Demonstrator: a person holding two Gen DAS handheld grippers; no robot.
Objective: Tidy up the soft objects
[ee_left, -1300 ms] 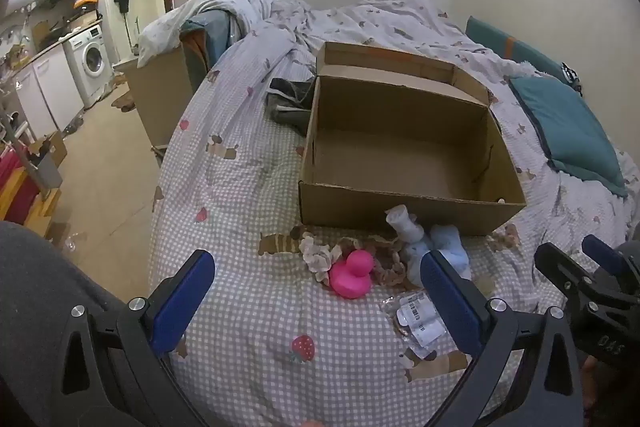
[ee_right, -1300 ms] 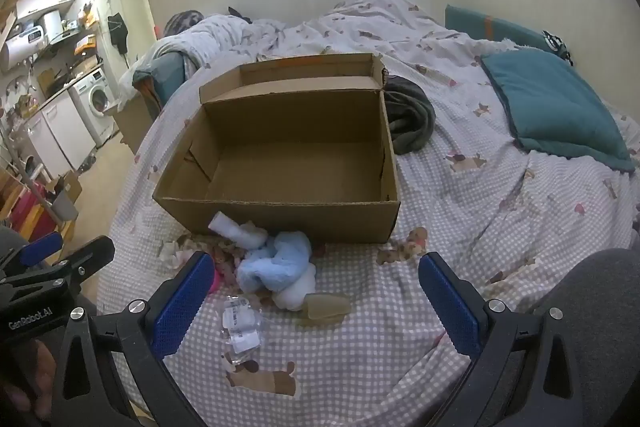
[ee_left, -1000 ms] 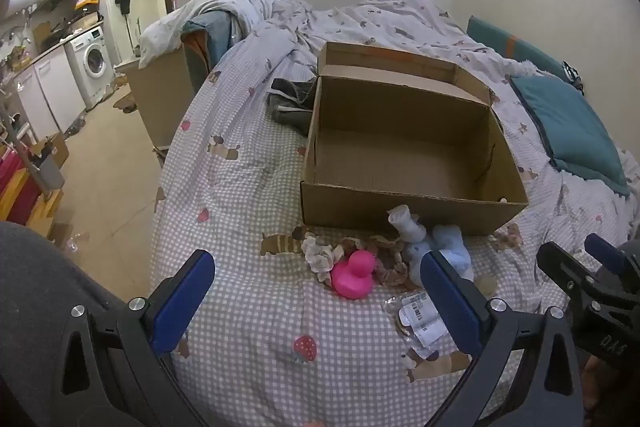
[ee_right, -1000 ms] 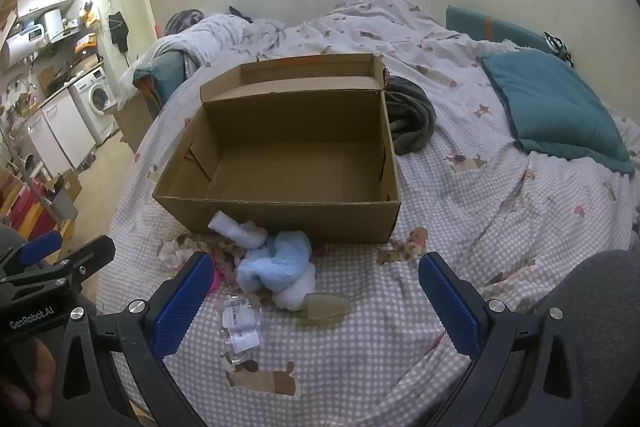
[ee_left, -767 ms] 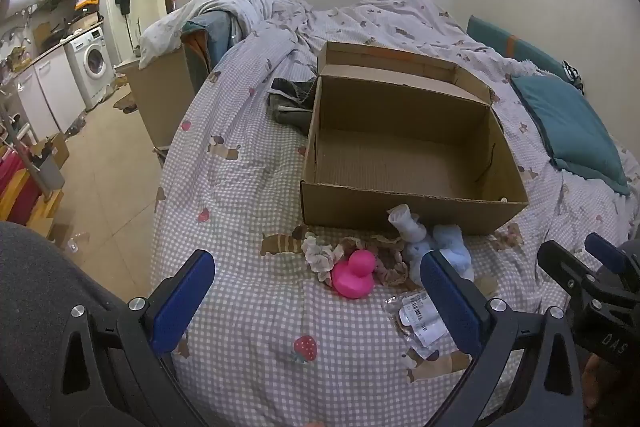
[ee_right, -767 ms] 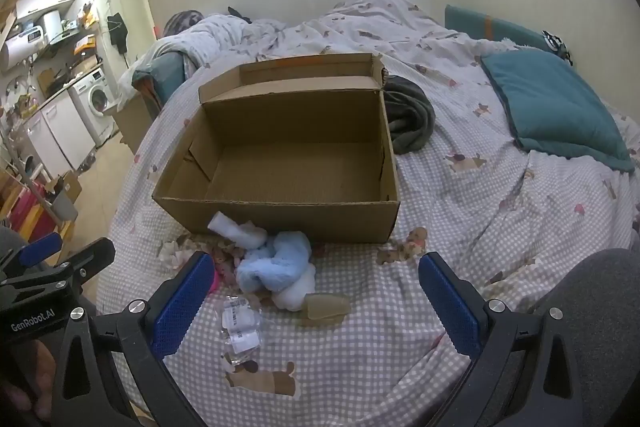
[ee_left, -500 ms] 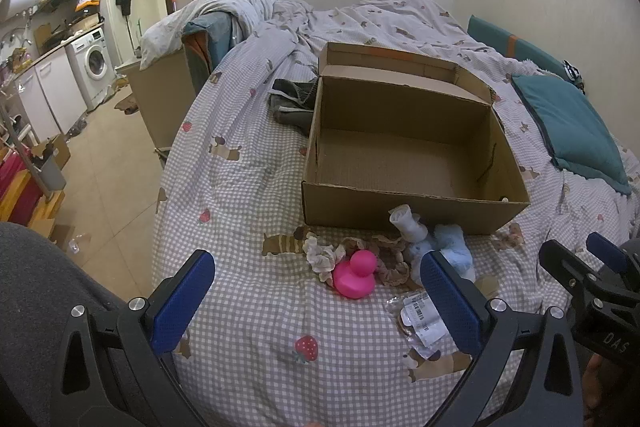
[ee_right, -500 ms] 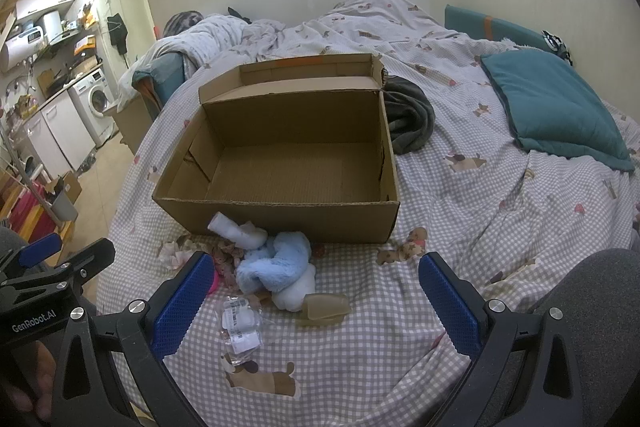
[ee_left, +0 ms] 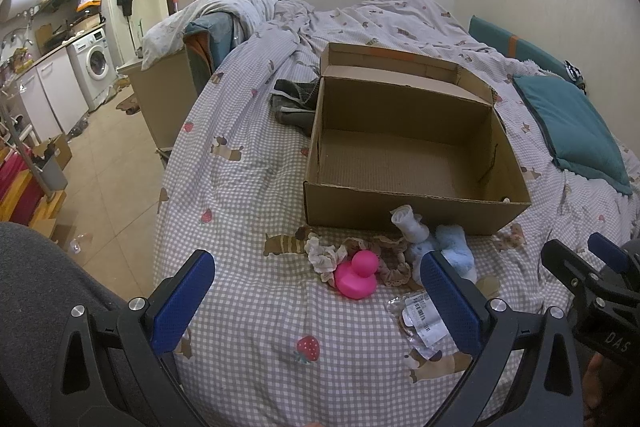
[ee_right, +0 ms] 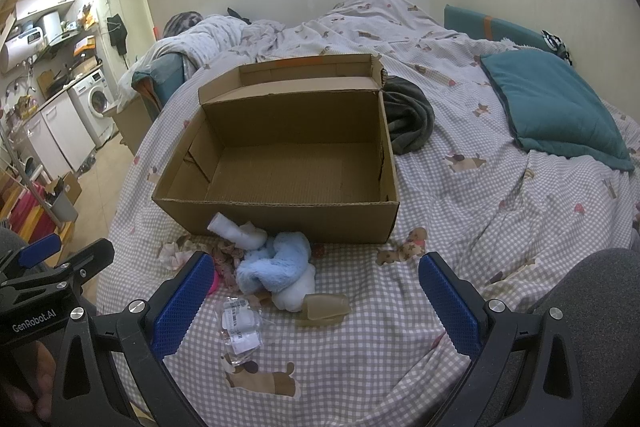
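Two hand-held grippers, left (ee_left: 316,293) and right (ee_right: 314,293), wide apart, empty.

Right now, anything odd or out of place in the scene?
Cardboard box sits empty; the soft items lie in a loose heap on the bed against its front wall. In the heap, a pink rubber duck and a clear labelled packet look like non-soft strays.

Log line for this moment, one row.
left claw: open, empty | right claw: open, empty | cardboard box: empty | soft toys: on bed
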